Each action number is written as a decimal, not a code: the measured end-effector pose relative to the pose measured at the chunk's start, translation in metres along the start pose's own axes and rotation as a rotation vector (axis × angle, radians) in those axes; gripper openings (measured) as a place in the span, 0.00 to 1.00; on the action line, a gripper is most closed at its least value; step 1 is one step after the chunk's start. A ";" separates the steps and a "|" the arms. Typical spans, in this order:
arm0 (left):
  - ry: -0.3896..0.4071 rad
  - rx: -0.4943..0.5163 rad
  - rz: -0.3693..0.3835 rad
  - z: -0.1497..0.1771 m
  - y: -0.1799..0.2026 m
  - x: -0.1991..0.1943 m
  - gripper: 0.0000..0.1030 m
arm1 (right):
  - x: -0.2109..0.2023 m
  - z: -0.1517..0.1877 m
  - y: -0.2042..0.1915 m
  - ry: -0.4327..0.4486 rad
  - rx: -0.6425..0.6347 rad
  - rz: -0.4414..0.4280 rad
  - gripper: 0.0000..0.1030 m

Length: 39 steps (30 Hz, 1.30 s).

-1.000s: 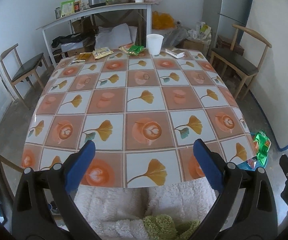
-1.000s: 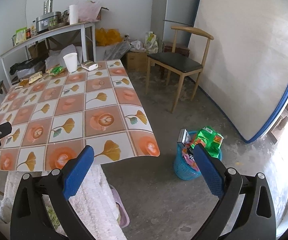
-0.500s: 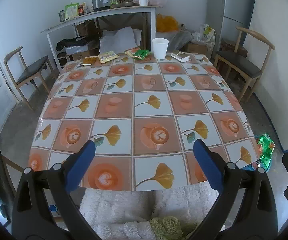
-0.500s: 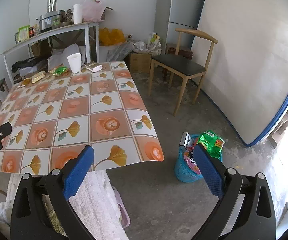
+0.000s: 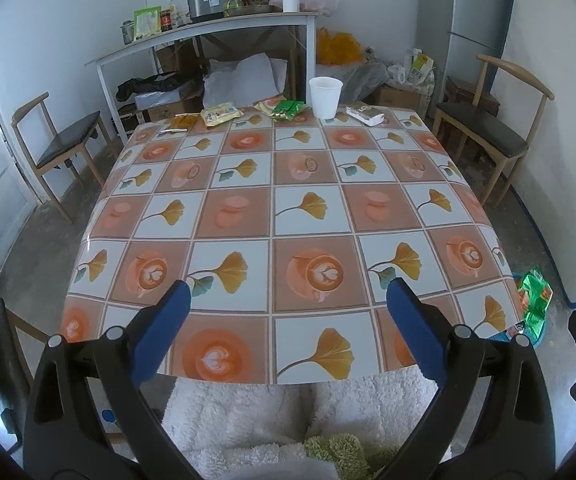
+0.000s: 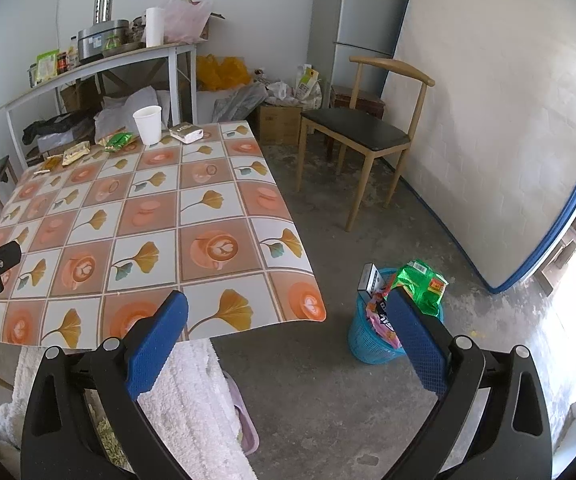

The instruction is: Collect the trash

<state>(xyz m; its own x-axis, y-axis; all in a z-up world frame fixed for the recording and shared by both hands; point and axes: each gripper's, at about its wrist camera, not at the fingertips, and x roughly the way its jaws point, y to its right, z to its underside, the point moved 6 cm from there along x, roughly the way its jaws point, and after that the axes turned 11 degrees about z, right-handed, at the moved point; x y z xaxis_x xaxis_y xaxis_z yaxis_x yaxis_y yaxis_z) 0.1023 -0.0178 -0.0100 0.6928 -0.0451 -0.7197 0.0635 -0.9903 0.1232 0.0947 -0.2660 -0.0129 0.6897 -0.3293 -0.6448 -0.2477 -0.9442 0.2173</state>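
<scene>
At the far edge of the patterned table (image 5: 312,208) lie a white paper cup (image 5: 325,97), a green wrapper (image 5: 287,109), a yellow snack packet (image 5: 221,115), an orange packet (image 5: 182,122) and a white packet (image 5: 365,114). The cup (image 6: 148,124) and white packet (image 6: 186,133) also show in the right wrist view. A blue trash basket (image 6: 372,336) stuffed with wrappers stands on the floor right of the table. My left gripper (image 5: 286,300) is open and empty above the near table edge. My right gripper (image 6: 288,308) is open and empty, between table corner and basket.
Wooden chairs stand at the left (image 5: 62,136) and right (image 6: 362,132) of the table. A white shelf table (image 5: 208,36) with kitchen items is behind it, a fridge (image 6: 358,16) and a leaning white mattress (image 6: 500,120) to the right. A person's fluffy white garment (image 5: 288,412) is below.
Both grippers have pulled back and risen, so the table appears farther and more of the room shows. Both stay open and empty.
</scene>
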 end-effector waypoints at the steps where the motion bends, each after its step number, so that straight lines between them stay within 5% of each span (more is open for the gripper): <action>1: -0.002 -0.001 0.002 0.000 0.000 0.000 0.92 | 0.000 0.000 0.000 0.000 -0.001 0.000 0.94; 39: -0.016 0.014 0.019 0.001 0.008 0.003 0.92 | -0.001 -0.001 0.004 -0.010 -0.003 0.007 0.94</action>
<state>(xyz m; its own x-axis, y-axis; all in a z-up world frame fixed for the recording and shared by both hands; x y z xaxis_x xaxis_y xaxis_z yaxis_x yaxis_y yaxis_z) 0.1039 -0.0259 -0.0115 0.6821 -0.0659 -0.7283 0.0401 -0.9911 0.1272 0.0937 -0.2698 -0.0108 0.6814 -0.3354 -0.6505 -0.2501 -0.9420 0.2237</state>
